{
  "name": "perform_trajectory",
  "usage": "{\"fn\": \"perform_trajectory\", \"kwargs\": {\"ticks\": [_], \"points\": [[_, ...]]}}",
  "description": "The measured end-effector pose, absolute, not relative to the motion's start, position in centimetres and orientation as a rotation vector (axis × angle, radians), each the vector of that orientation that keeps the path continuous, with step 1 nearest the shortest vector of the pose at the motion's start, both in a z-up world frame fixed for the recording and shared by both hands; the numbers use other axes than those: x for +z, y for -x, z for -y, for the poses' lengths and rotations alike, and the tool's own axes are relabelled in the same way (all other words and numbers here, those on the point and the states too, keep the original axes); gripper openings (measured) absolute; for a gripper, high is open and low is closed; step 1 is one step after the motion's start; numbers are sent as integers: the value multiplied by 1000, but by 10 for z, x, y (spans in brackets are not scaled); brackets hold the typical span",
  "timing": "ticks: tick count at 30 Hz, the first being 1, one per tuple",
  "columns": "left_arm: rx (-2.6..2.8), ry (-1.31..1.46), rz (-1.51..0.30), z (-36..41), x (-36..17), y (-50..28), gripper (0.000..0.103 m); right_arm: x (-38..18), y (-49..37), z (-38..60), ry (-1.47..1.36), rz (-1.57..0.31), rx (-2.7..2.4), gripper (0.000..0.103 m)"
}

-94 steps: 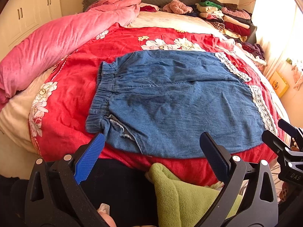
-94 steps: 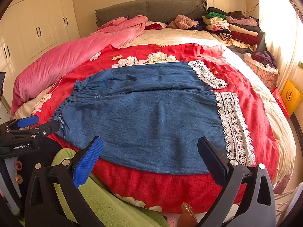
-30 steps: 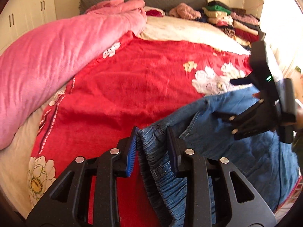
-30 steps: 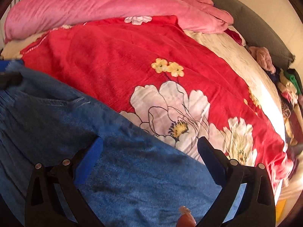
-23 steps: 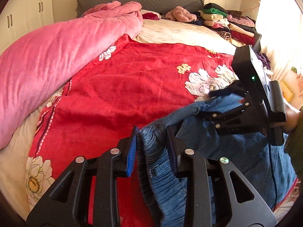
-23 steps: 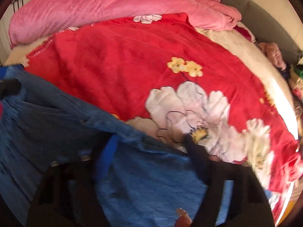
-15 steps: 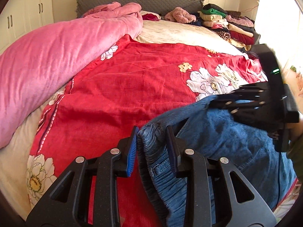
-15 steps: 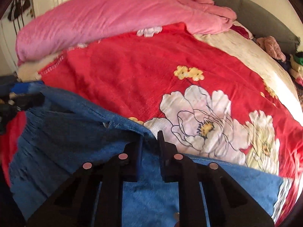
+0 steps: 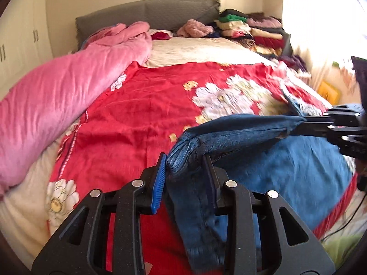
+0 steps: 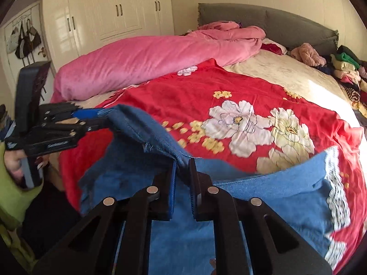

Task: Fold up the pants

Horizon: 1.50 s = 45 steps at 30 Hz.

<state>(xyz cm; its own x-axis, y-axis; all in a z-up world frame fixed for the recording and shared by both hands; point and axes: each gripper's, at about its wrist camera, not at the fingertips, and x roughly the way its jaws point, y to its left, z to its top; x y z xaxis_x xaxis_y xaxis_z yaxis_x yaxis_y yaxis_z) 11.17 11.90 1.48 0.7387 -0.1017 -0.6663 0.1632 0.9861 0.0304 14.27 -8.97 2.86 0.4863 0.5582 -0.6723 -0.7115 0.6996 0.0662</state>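
Note:
Blue denim pants with a white lace hem lie partly lifted off the red flowered blanket. My left gripper pinches the gathered waistband corner; its jaws are easing open slightly, with the denim still pressed between the pads. My right gripper clamps the pants' far edge, its jaws still closing on the fabric. That edge is stretched taut in the air between the two grippers. The right gripper shows at the right of the left wrist view, the left gripper at the left of the right wrist view.
A rolled pink duvet runs along the bed's left side. Stacked folded clothes sit by the grey headboard. White wardrobes stand behind. A hand in a green sleeve holds the left gripper.
The right gripper went from wide open to shut on the pants' far edge. Both grippers then rose, lifting and stretching that edge off the blanket.

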Motion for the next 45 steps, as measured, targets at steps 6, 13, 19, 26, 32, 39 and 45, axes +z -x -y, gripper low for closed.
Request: {"fn": "perform_trajectory", "kwargs": {"ticks": [6,13,19,26,32,39,45], "points": [[-112,-112,-773,-121,2,-75,24,11,-88,93,262,-759,841,1],[-82,-44,-815,-130,-12,-44,24,-6,-54,93,332,-738,827,7],[-77,-88,-826,-123,-14,-50,28,-23,-64,88,568,-644,729,45],[-44,-228,-881,-113,-35,-79,58,-67,-85,54,935,-593,641,45],[-116,-201,-863,-112,-34,-111,54,-67,-108,39,902,-607,691,3],[-217,-58,-855,-122,-20,-106,25,-17,-102,74,543,-684,814,3],[-209,-52,-834,-120,-14,-66,25,-16,-54,72,506,-708,901,3]]}}
